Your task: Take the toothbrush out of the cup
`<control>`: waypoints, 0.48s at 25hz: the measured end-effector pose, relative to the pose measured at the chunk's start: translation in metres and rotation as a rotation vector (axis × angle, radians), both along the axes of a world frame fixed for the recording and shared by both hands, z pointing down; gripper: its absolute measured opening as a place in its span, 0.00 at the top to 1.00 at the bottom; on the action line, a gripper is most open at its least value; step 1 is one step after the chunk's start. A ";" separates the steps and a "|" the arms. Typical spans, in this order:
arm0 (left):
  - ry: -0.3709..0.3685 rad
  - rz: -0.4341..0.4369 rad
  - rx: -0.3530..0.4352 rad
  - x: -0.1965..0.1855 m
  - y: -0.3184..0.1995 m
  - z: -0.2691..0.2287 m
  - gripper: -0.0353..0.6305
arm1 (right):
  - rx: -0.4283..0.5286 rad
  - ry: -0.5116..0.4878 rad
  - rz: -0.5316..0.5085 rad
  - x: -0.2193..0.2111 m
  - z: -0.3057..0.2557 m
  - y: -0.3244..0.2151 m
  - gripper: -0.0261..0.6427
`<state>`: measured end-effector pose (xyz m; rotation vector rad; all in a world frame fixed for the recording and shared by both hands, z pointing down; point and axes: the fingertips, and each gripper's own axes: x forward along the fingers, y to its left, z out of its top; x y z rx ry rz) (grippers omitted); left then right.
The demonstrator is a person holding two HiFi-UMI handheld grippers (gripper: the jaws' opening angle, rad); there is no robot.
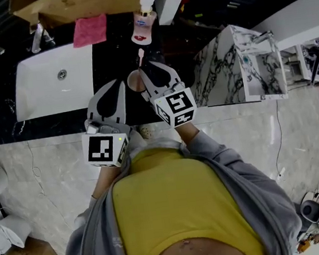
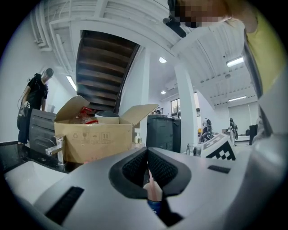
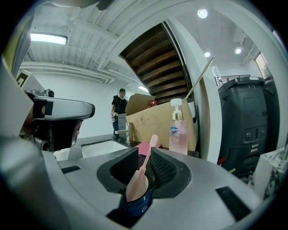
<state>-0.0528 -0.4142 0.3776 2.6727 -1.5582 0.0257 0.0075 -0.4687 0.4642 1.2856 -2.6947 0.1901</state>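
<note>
Toothbrush [image 3: 145, 161] stood in the cup [image 3: 136, 203], its pink handle leaning up through the right gripper [image 3: 144, 149] and its head poking out past the tips. The right jaws were spread, one pad either side of the handle, and I saw no clear press on it. The left gripper [image 2: 147, 152] had its tips pressed together, with nothing pinched as far as I could judge. In the head view the cup sat near the front edge of the counter [image 1: 110, 55], between the two grippers.

My read of the step: the approach was done and the grasp on the handle was not yet made. The next move calls for closing the right jaws on the handle above the rim. Then comes a lift along the handle's lean, so the brush clears the cup without tipping it. The left didn't look to be steadying the cup, so a light cup might ride up with the brush.

Farther back were the soap bottle [image 1: 144, 22], the pink cloth [image 1: 90, 30] and the sink [image 1: 38, 81], with the box [image 2: 94, 134] behind them.

Hard to tell:
- The left gripper view showed a sliver of pink and blue in the hollow behind the tips. It was probably the cup, but I couldn't tell whether it was touched.
- The cup's base was hidden in every view.
- In the head view the right gripper covered most of the cup, with only part of the rim showing.
</note>
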 end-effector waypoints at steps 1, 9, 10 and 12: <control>-0.003 0.006 -0.006 0.000 -0.003 0.000 0.95 | -0.024 -0.009 -0.005 -0.001 0.003 -0.003 0.81; -0.050 0.031 -0.048 -0.006 -0.020 0.001 0.95 | -0.223 -0.136 -0.057 -0.008 0.023 -0.021 0.78; -0.051 0.029 -0.052 -0.008 -0.021 0.001 0.95 | -0.243 -0.152 -0.072 -0.010 0.024 -0.021 0.78; -0.053 0.028 -0.060 -0.010 -0.022 0.001 0.95 | -0.284 -0.187 -0.099 -0.012 0.026 -0.022 0.78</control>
